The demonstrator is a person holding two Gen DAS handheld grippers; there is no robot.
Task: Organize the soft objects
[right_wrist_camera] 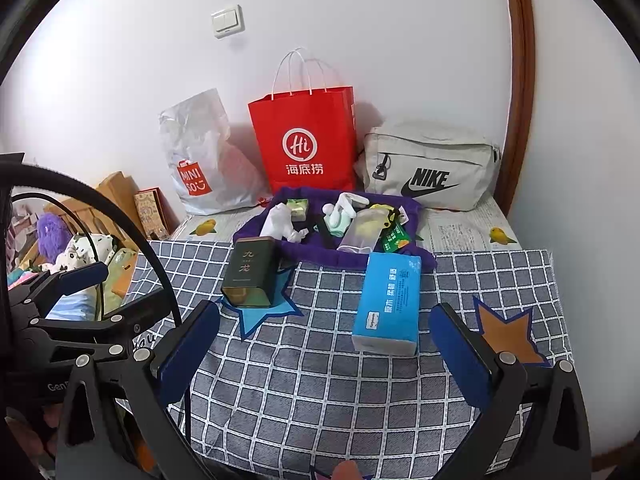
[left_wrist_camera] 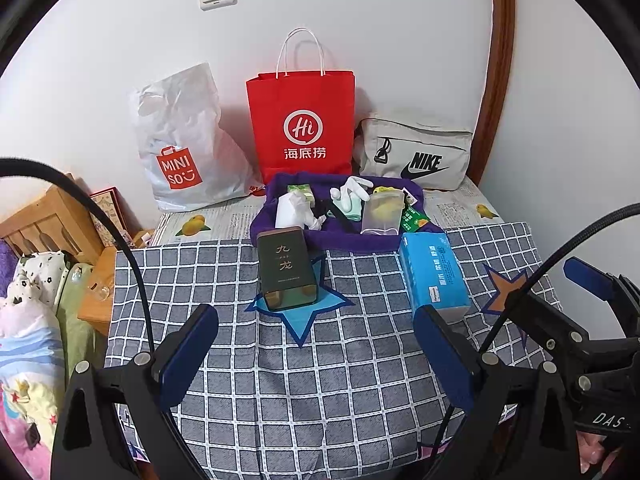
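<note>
Both tongs are hovering low over the near edge of the bench, spread wide and pinching nothing: the left tongs and the right tongs.

Going left to right, the crinkled white plastic bag is slumping against the far wall, the stiff red paper bag is standing upright beside it, and the soft grey zip pouch is leaning at the right. In front of them the floppy purple cloth bin is holding small loose items. Nearer, the rigid dark tin is lying on a blue star patch, and the squashy blue tissue pack is lying right of it, just near of the bin.

Risks, as I judge them: the checked cloth is wrinkling and could be snagging a fingertip; the slick film of the pack could be slipping from a shallow pinch; reaching past it could be nudging the limp bin wall and spilling its contents.
</note>
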